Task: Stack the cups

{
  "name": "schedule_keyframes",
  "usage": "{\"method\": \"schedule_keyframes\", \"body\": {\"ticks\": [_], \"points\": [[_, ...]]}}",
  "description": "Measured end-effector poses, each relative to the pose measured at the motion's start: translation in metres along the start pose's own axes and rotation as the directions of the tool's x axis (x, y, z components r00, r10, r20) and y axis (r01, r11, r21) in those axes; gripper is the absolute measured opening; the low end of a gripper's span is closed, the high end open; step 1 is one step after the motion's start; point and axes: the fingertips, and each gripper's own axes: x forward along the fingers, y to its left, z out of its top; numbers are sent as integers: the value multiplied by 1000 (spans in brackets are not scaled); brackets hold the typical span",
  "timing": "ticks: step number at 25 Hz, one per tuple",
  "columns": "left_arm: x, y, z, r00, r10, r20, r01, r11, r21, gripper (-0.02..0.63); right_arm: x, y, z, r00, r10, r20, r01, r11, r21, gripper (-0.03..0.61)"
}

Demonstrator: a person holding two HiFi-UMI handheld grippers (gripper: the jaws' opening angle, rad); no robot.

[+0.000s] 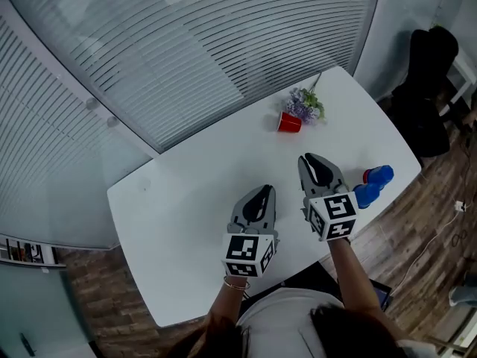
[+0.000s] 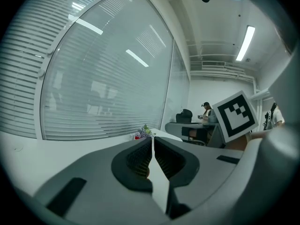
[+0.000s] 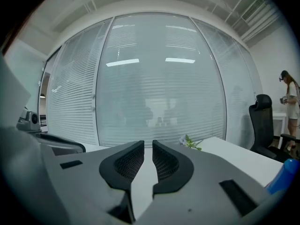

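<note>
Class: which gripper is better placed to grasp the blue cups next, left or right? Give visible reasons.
Probably right. The right gripper is next to the blue cups, jaws slightly apart and empty. The left gripper is farther from them, jaws shut.

Head view high up, looking steeply down at the table (image 1: pixel 186 200), gripper views low and close — all see the flowers (image 1: pixel 304 104).

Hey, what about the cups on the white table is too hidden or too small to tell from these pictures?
- Red plastic cup: head view, too small to tell upright from tipped; left gripper view, a tiny speck beside the purple flower sprig.
- Blue plastic cups: head view, too small to tell whether nested; right gripper view, cut off by the lens edge.
</note>
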Motion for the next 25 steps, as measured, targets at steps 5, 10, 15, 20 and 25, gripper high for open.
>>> {"method": "schedule_keyframes", "body": {"ticks": [5,10,15,20,25], "points": [[2,18,-8,998,60,-28,-60,998,0,32,33,-3,0,998,42,-52,-45,998,-53,109],[5,30,-18,994,94,-52,-94,996,2,32,64,-15,-11,991,60,-120,-71,994,-88,150],[11,33,-24,993,105,-62,-105,994,-11,32,87,-41,-29,980,40,-195,-67,989,-133,190],[16,37,-32,991,112,-79,-113,993,-17,32,110,-54,-46,967,30,-255,-78,981,-179,233],[20,41,-39,987,121,-102,-124,992,-27,32,129,-64,-63,945,14,-326,-98,966,-241,272]]}}
